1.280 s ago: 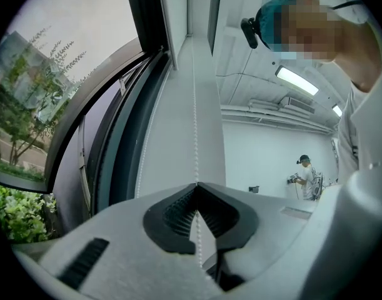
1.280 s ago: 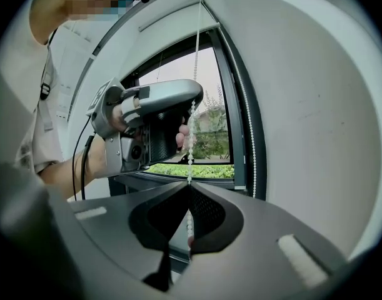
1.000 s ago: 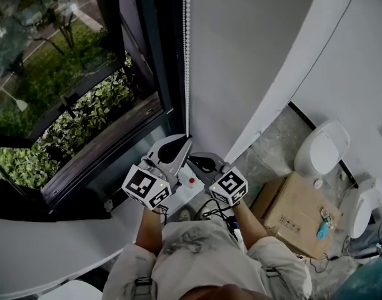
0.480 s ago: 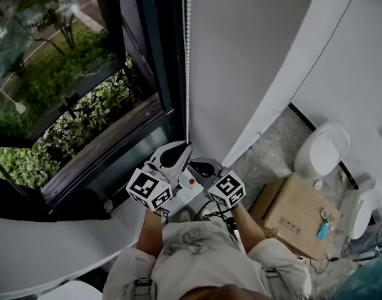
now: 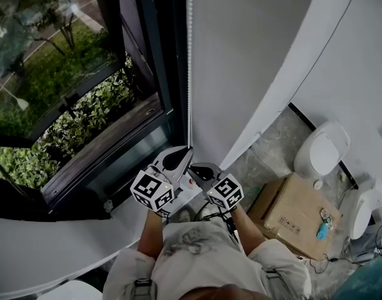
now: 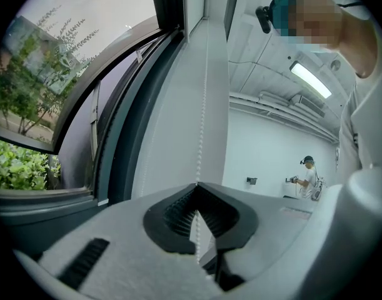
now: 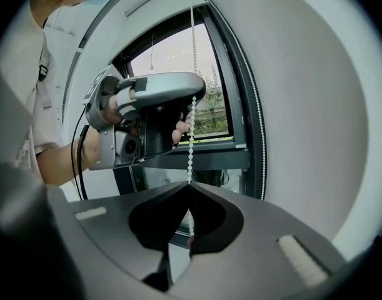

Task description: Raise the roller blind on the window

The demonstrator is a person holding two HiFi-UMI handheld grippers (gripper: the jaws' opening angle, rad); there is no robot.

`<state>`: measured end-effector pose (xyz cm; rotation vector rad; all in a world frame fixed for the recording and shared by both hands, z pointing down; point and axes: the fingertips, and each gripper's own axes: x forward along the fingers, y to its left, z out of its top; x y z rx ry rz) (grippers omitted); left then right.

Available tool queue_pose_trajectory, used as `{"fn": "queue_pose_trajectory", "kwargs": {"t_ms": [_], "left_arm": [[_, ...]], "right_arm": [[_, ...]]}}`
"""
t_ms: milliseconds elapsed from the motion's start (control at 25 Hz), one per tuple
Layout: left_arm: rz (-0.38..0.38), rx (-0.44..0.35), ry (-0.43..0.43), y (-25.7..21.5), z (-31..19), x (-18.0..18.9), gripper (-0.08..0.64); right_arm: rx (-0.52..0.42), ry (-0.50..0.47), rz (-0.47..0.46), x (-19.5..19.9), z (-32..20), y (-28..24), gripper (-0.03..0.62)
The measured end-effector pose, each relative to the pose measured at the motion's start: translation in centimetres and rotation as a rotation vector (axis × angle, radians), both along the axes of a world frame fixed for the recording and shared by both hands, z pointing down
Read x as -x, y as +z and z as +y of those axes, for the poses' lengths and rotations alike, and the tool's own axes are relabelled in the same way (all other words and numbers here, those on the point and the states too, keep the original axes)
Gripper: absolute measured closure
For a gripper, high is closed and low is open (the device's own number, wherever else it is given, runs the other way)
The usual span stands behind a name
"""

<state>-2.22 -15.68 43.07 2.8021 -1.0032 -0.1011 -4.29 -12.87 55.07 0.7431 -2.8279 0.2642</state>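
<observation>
Bead chain right of the window, left gripper and right gripper side by side at its foot

At bead chain beside window: left hand-held gripper, right hand-held gripper, tips meeting.

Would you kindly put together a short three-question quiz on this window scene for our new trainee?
1. True or false: the right gripper is shut on the bead chain.
2. Which grips the chain higher: (a) left gripper, (b) right gripper?
3. Fill in: at the head view's right lies a cardboard ___.
Key: 1 true; 2 a; 3 box.
</observation>
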Motion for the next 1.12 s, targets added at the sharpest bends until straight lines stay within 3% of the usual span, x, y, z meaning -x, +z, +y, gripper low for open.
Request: {"fn": "queue_pose_trajectory", "kwargs": {"t_ms": [280,600,1120], "left_arm": [[-0.004,0.009,0.008,0.3,0.2,-0.3,0.548],[-0.001,0.008,0.012,0.4,0.2,-0.5,0.548],[-0.008,-0.001,-0.001,0.4,-0.1,0.2,0.548]], "right_arm": [[-0.001,0.019,0.004,-0.6,-0.1,0.4,0.580],[-0.078,0.067,0.013,-1.6,-0.2,-1.0,0.565],[-0.282,0.085,-0.151,-3.4,-1.1,-13.5,0.549]]}}
